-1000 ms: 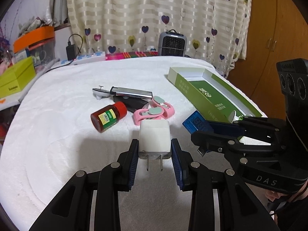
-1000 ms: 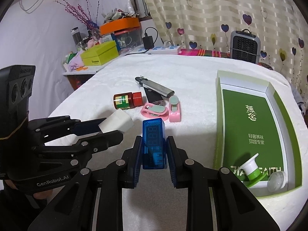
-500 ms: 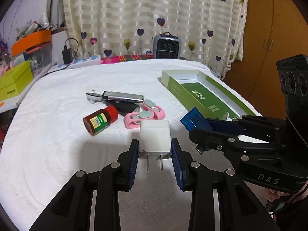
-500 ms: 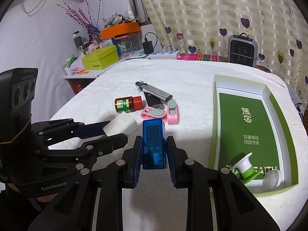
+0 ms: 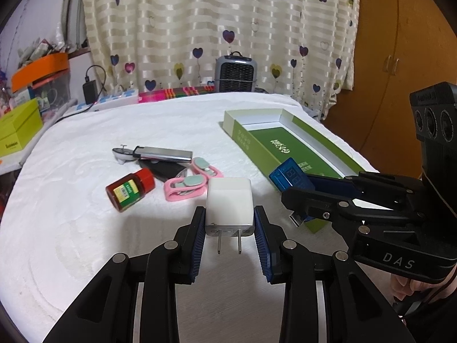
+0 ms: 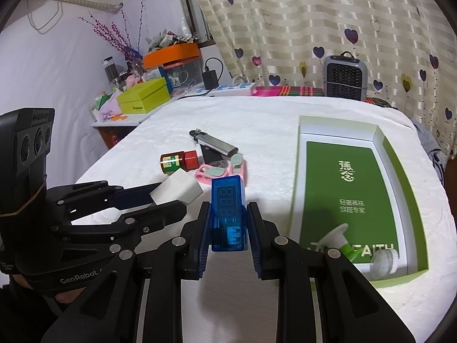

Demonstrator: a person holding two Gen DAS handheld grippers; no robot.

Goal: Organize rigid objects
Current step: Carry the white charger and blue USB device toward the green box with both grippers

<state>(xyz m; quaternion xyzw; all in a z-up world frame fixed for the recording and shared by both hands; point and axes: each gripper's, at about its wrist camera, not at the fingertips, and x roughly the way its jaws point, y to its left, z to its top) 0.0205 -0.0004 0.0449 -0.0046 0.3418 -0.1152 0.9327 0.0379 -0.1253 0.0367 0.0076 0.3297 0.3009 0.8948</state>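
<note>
**Both grippers hold a small device above the white table**

The left gripper [image 5: 230, 223] is clamped on a white plug adapter [image 5: 230, 204], its blue pads pressing on both sides of the adapter and its two metal prongs pointing back toward the camera. The adapter hangs above the white tablecloth [image 5: 71, 200], clear of it.

The right gripper [image 6: 227, 225] grips a blue USB meter [image 6: 227, 214] between its pads, the meter's number display facing up. It is held above the cloth just left of the green box [image 6: 398, 160]. In the left wrist view the same meter [image 5: 290, 175] sticks out from the right gripper, close to the box's near corner.

The open box lies on the right side of the table. In its near end lie a green-and-white cap [image 6: 341, 238] and a small white round lid [image 6: 384, 260].

In the middle of the table, well apart from both grippers, lie a brown bottle with a red cap [image 5: 130, 190] on its side, two pink clips [image 5: 188, 184], a silver lighter [image 5: 164, 154] and a black item [image 5: 164, 170] partly under it.
</note>
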